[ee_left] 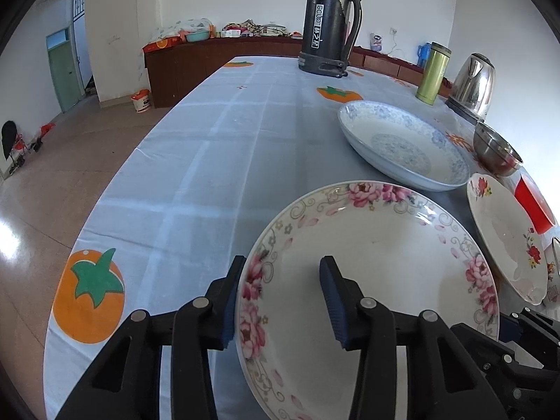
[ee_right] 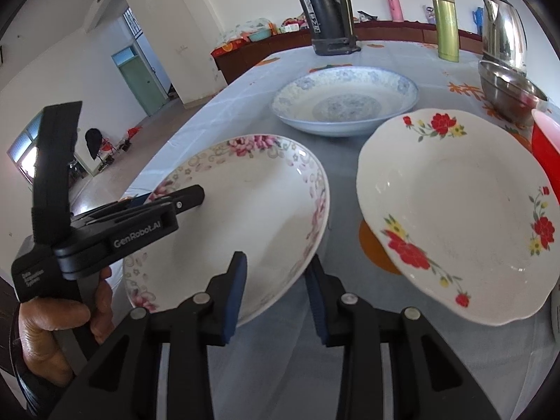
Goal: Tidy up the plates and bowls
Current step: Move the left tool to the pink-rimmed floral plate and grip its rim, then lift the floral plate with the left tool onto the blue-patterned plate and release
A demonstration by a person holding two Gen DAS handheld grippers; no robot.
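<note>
A white plate with pink flowers (ee_left: 378,280) lies on the tablecloth; it also shows in the right wrist view (ee_right: 252,210). My left gripper (ee_left: 280,301) is open, its jaws straddling the plate's near left rim; it shows from the side in the right wrist view (ee_right: 189,197). My right gripper (ee_right: 276,294) is open, its jaws astride the same plate's right rim. A white plate with red flowers (ee_right: 462,210) sits to the right (ee_left: 504,231). A blue-patterned plate (ee_right: 344,99) lies behind (ee_left: 402,143). A steel bowl (ee_right: 507,94) and a red bowl (ee_right: 547,147) are far right.
A black thermos (ee_left: 329,24), a green flask (ee_left: 432,73) and a steel kettle (ee_left: 474,84) stand at the back of the table. The table's left edge (ee_left: 115,182) drops to the floor. A dark cabinet lines the far wall.
</note>
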